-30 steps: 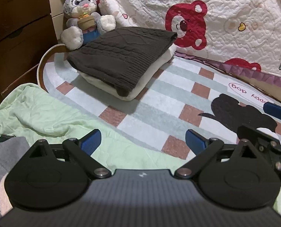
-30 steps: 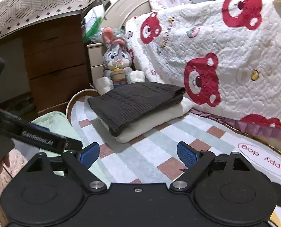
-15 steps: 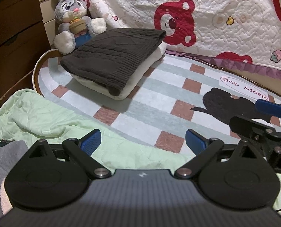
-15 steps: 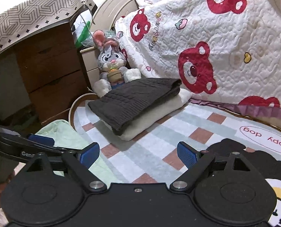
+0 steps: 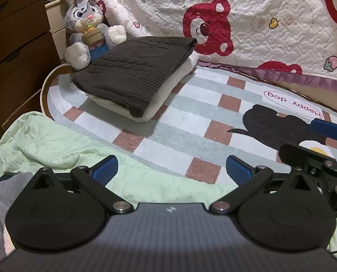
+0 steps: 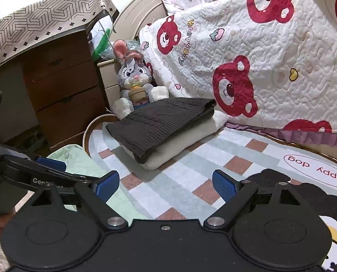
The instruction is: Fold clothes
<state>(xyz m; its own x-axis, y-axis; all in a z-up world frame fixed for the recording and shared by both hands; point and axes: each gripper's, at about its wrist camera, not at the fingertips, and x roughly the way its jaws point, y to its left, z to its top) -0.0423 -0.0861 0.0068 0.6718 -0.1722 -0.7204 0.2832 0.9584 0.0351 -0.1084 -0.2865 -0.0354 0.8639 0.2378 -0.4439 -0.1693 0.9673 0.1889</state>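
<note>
1. The left tool hovers with its blue-padded fingers spread wide and nothing between them, above the near edge of a pale green garment
2. That green garment lies crumpled on the checked mat, spilling off the mat's near-left side
3. The right tool is likewise spread apart and holds nothing, over the checked mat
4. A folded dark brown knit sweater sits on top of a folded cream garment; the stack rests at the far left of the mat
5. A grey plush rabbit sits just behind the stack, against a white quilt with red bears
6. A brown wooden dresser stands to the left
</note>
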